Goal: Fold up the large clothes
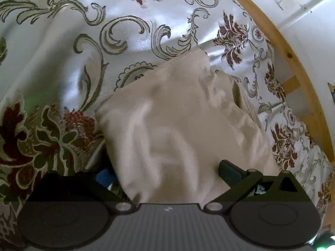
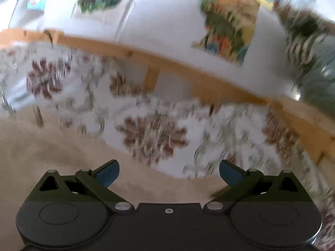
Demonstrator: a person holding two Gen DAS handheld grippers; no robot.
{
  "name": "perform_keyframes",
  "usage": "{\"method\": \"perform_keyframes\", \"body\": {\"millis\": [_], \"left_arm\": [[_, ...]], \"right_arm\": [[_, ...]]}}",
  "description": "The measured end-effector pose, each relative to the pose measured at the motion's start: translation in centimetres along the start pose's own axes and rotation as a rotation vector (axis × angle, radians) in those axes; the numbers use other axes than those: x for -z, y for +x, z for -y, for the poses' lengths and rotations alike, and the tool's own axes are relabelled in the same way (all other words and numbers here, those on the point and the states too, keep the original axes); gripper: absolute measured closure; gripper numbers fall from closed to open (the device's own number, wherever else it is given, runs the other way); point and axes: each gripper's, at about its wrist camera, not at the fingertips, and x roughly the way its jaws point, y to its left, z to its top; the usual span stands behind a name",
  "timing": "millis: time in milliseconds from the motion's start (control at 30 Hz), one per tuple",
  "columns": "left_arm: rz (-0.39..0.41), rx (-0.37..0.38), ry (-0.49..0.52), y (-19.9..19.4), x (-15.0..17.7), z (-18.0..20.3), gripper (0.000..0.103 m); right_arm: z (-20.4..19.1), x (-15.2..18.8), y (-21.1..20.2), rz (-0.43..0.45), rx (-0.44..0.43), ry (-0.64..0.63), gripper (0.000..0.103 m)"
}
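The beige cloth garment (image 1: 178, 125) drapes between the left claw (image 1: 167, 173), grip unclear; the empty right claw (image 2: 169, 172) gapes beside it, so folds may slump.

A bed with a pale wooden rail (image 1: 293, 62) along its wall side carries a white bedspread (image 1: 62, 48) patterned with red flowers and grey-green scrolls. A beige garment (image 1: 178, 121) lies crumpled directly on the bedspread, its cloth rumpled into soft folds, near the rail.
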Motion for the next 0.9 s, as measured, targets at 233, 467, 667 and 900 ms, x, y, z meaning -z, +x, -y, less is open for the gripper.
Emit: {"method": "perform_keyframes", "body": {"millis": [233,467,667,900], "left_arm": [[0.050,0.028,-0.027,-1.0,0.3,-0.7,0.034],[0.059,0.056,-0.033,-1.2,0.1,-1.0,0.052],[0.075,0.043,-0.036,-1.3,0.0,-1.0,0.076],[0.265,0.121,0.271,-5.3,2.2,3.8,0.099]], "right_arm": [[-1.0,0.8,1.3,-0.025,0.006,-0.004,0.001],[-1.1,0.9,0.8,-0.017,0.009,-0.001,0.001],[-0.9,1.0,0.3,-0.005,0.003,0.008,0.001],[-0.2,1.1,0.0,-0.017,-0.041,0.066,0.001]]}}
